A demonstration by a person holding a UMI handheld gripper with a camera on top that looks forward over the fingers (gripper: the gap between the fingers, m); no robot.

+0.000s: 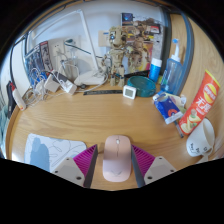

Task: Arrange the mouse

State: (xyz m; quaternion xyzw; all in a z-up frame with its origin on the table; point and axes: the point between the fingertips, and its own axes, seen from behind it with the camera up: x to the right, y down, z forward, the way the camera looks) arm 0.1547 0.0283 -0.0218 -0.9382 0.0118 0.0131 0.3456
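A pale pink-white computer mouse [117,158] lies on the wooden table [100,115], its length pointing away from me. My gripper [116,165] is low over the table with the mouse between its two fingers. The magenta pads [88,160] stand at either side of the mouse, with a thin gap showing on the left. The fingers are open and the mouse rests on the table.
A light mouse mat [45,150] lies left of the fingers. A white cup [203,140] and a snack bag [203,100] are on the right. A blue packet [167,105], a small white clock [129,91], bottles and cluttered electronics [55,70] line the back.
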